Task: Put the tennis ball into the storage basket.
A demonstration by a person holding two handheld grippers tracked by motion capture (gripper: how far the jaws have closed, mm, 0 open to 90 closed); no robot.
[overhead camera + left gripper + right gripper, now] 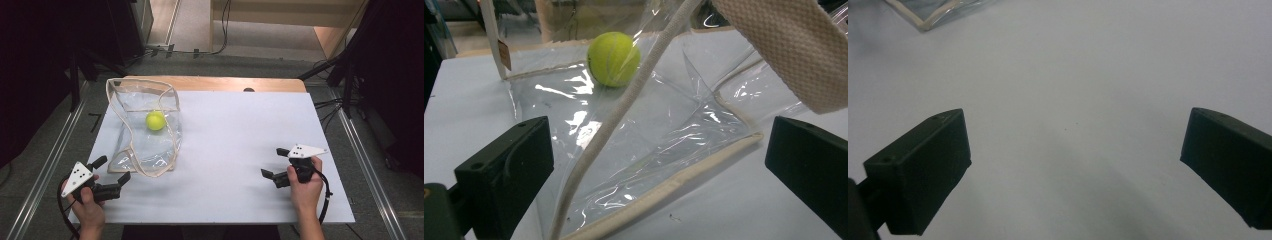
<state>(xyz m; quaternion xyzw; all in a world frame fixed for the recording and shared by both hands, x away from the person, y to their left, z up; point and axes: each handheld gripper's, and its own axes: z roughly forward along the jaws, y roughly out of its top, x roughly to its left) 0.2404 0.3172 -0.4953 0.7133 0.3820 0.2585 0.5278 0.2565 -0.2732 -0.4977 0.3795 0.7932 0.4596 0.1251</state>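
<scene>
- Your left gripper (114, 170) sits at the near left of the white table top (235, 150), just short of the clear plastic bag's (150, 145) near corner. Its jaws stand wide apart and released, with nothing between them.
- In the left gripper view, that gripper (659, 155) looks straight at the bag (644, 145): the near cream-trimmed edge of the bag lies flat on the table between the two jaws but beyond their tips, not touching them.
- The bag is transparent with cream fabric piping and woven handle straps (784, 45). One strap rises across the gripper's line of sight, and a thinner piped edge runs diagonally in front of the ball.
- The tennis ball (155, 120) rests inside the bag, towards the far end from your left gripper, on the bag's lower wall. In the left gripper view the ball (611, 57) sits upright on that wall, partly crossed by the piping.
- The bag's mouth stands open at its far end, away from you.
- Your right gripper (277, 165) rests well to the right of the bag, on bare table top. Its jaws are released and spread.
- In the right gripper view, that gripper (1073, 160) faces plain white surface, with a corner of the bag (933, 15) far off at upper left.
</scene>
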